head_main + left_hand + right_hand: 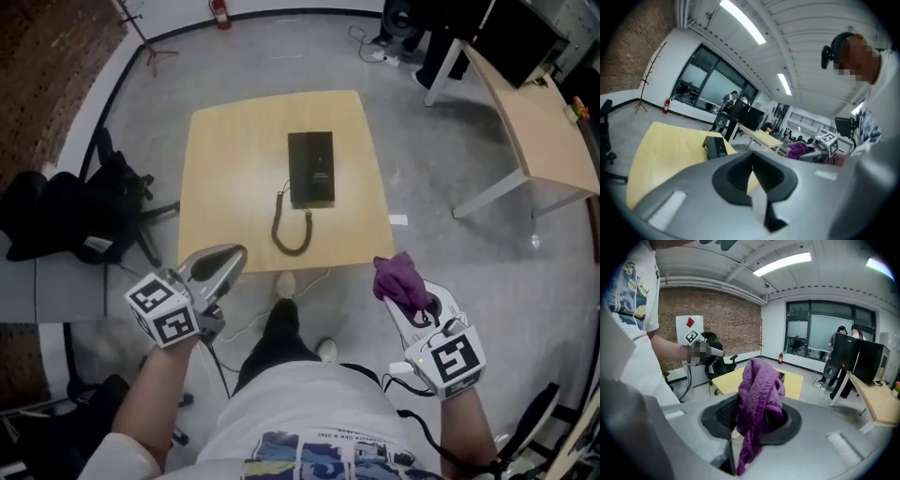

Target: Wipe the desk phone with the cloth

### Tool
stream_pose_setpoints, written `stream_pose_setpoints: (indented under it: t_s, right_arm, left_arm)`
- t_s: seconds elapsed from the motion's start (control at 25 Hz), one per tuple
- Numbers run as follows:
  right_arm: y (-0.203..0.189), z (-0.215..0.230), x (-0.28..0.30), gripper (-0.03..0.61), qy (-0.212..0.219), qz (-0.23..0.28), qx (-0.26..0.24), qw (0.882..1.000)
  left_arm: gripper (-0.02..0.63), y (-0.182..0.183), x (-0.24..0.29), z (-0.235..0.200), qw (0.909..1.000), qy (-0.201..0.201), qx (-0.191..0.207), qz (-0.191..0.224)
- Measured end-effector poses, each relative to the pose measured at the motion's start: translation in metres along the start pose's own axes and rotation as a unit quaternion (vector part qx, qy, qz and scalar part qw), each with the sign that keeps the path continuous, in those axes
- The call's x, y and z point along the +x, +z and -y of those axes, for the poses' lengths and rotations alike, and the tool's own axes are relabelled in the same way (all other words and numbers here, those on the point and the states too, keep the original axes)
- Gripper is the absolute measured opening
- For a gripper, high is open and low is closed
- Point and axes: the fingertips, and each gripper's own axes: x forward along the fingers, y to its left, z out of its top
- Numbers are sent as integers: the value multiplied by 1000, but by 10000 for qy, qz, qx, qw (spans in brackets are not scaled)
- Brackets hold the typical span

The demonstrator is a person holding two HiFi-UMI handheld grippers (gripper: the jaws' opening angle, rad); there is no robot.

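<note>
The phone point(310, 169) is seen lying flat near the middle of the table point(225, 187), slightly toward 1 o'clock, with its coiled cord point(289, 230) curled at 6 o'clock of it, close to the near edge. Nothing is touching the phone. The cloth point(401, 281), a purple bunch, is pinched between the jaws of the right gripper point(405, 298), which is held off the table's near edge at about 5 o'clock of the phone. The cloth stands up above the jaws and a tail hangs below them. The left gripper point(225, 262) is held at about 7 o'clock of the phone, also off the table, with its jaws pressed together and nothing caught between them. A black chair point(112, 202) is seen at 9 o'clock of the table.
</note>
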Motion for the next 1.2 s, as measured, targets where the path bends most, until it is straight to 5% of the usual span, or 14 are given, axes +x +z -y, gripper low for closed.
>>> stream_pose_setpoints:
  t_s: [0.28,0.48,1.2]
  right_arm:
    - [-22,-50,-40,107,499,312,-155,9981]
    - [-29,-71,-58,107,410,445,-214,9979]
    - [-13,-225,-88,107,78,265,-314,9991]
  left_arm:
    - [6,-57,-55,104,9975,298,409,-501]
    - [6,-73,-70,144,9949,130,701,-707]
    - [6,-126,-163,193,9949,-786,416,-473]
